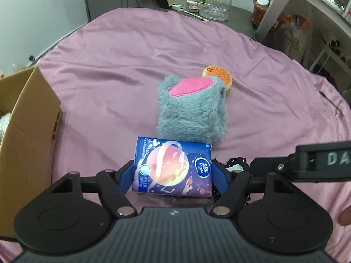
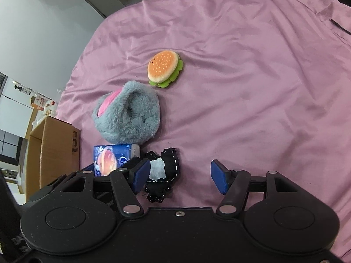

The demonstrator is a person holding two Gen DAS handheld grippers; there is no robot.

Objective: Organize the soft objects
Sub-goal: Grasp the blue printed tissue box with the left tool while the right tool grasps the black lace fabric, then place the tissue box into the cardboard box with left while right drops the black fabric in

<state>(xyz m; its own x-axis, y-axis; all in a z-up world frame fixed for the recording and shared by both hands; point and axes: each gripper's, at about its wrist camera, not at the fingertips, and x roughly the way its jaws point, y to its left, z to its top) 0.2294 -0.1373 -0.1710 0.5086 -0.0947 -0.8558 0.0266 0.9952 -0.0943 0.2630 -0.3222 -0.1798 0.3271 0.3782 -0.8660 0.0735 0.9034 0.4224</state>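
The blue printed tissue pack (image 1: 173,166), low centre in the left view, sits between the left gripper's (image 1: 175,175) pads, seemingly clamped; a weak squeeze could drop it; the right gripper (image 2: 183,178) gapes empty, crowding the black felt piece (image 2: 163,175).

tissue pack (image 1: 172,167) before plush slipper (image 1: 193,111) | burger toy (image 1: 218,75) behind | box (image 1: 28,131) left
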